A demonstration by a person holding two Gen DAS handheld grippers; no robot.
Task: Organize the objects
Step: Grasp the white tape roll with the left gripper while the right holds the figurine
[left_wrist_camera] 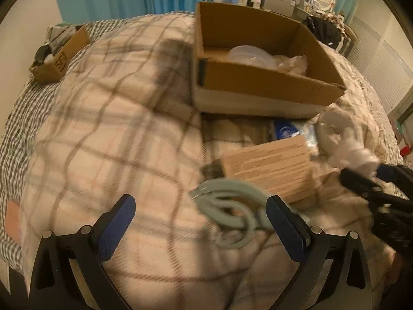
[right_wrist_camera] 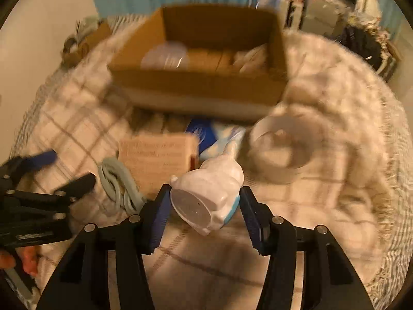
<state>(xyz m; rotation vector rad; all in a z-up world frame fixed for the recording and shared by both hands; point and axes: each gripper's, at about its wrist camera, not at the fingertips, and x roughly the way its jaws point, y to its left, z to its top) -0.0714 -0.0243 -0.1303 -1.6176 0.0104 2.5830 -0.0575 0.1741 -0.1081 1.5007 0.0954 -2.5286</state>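
My right gripper (right_wrist_camera: 204, 206) is shut on a white ceramic figurine (right_wrist_camera: 209, 193) with a blue base edge, held on its side above the plaid blanket; it also shows in the left wrist view (left_wrist_camera: 353, 155). My left gripper (left_wrist_camera: 201, 219) is open above a coiled pale green cable (left_wrist_camera: 232, 214), which lies between its fingers; the cable also shows in the right wrist view (right_wrist_camera: 118, 183). A large open cardboard box (left_wrist_camera: 258, 85) stands behind on the bed, holding clear plastic items. A small tan printed box (left_wrist_camera: 271, 168) lies in front of it.
A white bowl-like object (right_wrist_camera: 281, 149) and a blue packet (right_wrist_camera: 204, 134) lie on the blanket (left_wrist_camera: 103, 129) near the big box. A smaller cardboard box (left_wrist_camera: 56, 59) with items sits at the far left. Furniture and clutter stand behind the bed.
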